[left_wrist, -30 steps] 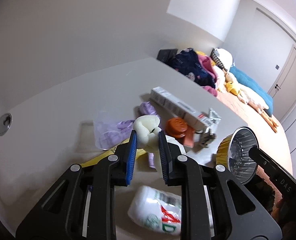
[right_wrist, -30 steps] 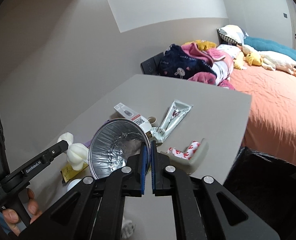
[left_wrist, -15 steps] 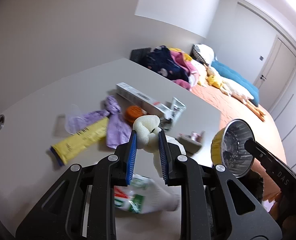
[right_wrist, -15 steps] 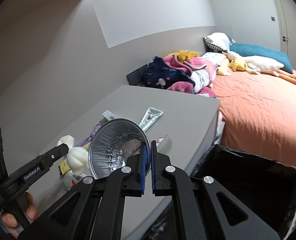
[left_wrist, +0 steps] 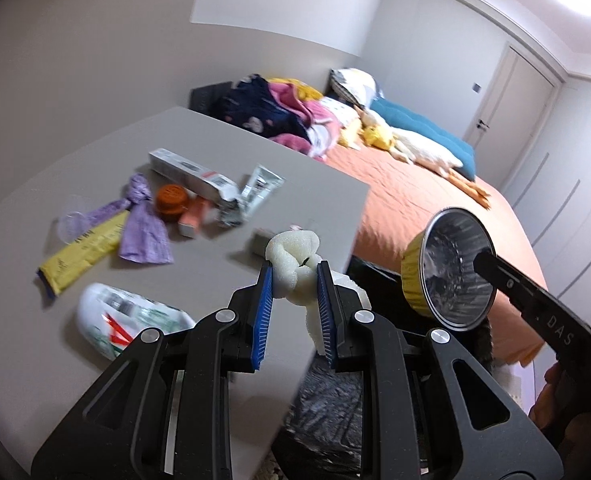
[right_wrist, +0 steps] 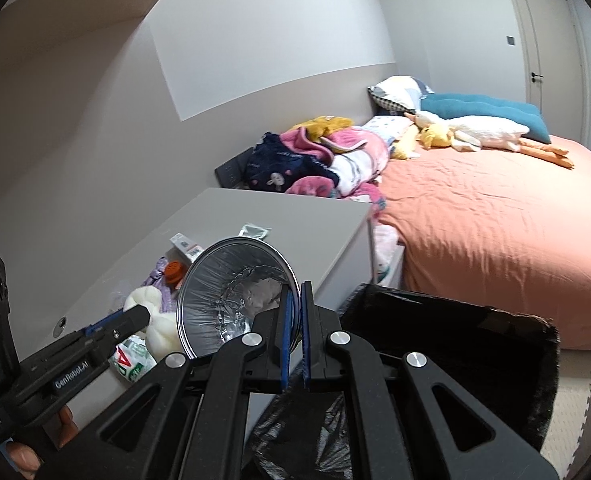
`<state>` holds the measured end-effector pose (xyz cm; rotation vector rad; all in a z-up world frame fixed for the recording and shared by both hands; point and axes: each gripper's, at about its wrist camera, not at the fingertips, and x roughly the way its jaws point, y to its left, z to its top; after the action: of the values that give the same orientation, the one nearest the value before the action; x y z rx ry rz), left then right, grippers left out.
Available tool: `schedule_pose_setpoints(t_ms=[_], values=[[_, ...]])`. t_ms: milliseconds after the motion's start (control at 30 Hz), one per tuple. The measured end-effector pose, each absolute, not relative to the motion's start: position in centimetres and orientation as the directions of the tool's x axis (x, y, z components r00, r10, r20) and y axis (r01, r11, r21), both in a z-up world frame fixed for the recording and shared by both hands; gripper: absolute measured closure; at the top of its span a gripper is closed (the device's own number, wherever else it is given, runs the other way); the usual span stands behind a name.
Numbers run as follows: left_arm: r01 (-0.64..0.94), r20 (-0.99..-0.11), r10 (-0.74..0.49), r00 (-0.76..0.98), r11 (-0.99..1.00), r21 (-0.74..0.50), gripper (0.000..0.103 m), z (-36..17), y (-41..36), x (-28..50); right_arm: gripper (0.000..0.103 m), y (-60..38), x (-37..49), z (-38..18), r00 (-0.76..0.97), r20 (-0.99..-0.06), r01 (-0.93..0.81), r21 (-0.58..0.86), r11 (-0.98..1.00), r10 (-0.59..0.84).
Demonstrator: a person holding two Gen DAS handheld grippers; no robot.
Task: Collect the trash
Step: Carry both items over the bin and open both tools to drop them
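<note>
My left gripper (left_wrist: pixel 294 286) is shut on a white foam piece (left_wrist: pixel 293 254), held above the table's right edge; it also shows in the right wrist view (right_wrist: pixel 155 312). My right gripper (right_wrist: pixel 295 308) is shut on the rim of a round foil tray (right_wrist: pixel 235 296), yellow outside, also seen in the left wrist view (left_wrist: pixel 447 272). It hangs beside the table, over a bin lined with a black bag (right_wrist: pixel 455 344). On the grey table (left_wrist: pixel 215 136) lie a white plastic bag (left_wrist: pixel 127 320), a yellow wrapper (left_wrist: pixel 79 252), purple cloth (left_wrist: pixel 143 224), an orange lid (left_wrist: pixel 171 200), a long box (left_wrist: pixel 191 172) and a silver tube (left_wrist: pixel 261 186).
A bed with an orange sheet (right_wrist: pixel 495 216) stands right of the table, with piled clothes (right_wrist: pixel 315 160), pillows and a plush duck (right_wrist: pixel 439 134). A door (left_wrist: pixel 511 92) is in the far wall. A clear cup (left_wrist: pixel 71 224) lies at the table's left.
Both grippers have lifted and swung right, off the table toward the black-lined bin, each keeping its hold. The bin is now in view below them.
</note>
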<state>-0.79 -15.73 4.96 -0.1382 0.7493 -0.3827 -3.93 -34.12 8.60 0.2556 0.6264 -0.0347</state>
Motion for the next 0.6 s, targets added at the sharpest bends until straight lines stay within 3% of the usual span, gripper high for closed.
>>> schedule_pose_setpoints(t_ms=[367,400,433,467,500,533,600], values=[[0.389,-0.681,-0.468,0.564,0.877,-0.281,0.08,3.3,-20.5,-1.6,0.098,-39.0,-6.8,9.1,0.81,-0.586,0.208,0.239,0.949,-0.029],[0.408,-0.688,-0.486,0.539,0.865,-0.291,0.076,3.1,-21.0,-1.7,0.096,-39.4,-7.0,9.3,0.809,-0.586,0.221,0.238,0.946,-0.041],[0.434,-0.7,-0.506,0.504,0.849,-0.301,0.068,2.8,-21.7,-1.8,0.083,-40.0,-7.3,9.4,0.809,-0.585,0.242,0.238,0.941,-0.06],[0.454,-0.713,-0.516,0.475,0.838,-0.304,0.056,2.5,-22.2,-1.8,0.054,-40.6,-7.7,9.5,0.811,-0.579,0.264,0.247,0.932,-0.077],[0.464,-0.721,-0.516,0.462,0.834,-0.299,0.021,2.2,-22.9,-2.0,0.04,-41.3,-8.1,9.7,0.817,-0.569,0.285,0.262,0.922,-0.091],[0.469,-0.714,-0.517,0.473,0.833,-0.293,0.006,2.1,-23.3,-2.4,0.031,-42.0,-8.6,9.8,0.828,-0.549,0.308,0.284,0.908,-0.109],[0.49,-0.699,-0.526,0.484,0.825,-0.282,0.006,2.2,-23.7,-3.0,0.031,-43.1,-9.2,10.0,0.834,-0.538,0.328,0.304,0.894,-0.123]])
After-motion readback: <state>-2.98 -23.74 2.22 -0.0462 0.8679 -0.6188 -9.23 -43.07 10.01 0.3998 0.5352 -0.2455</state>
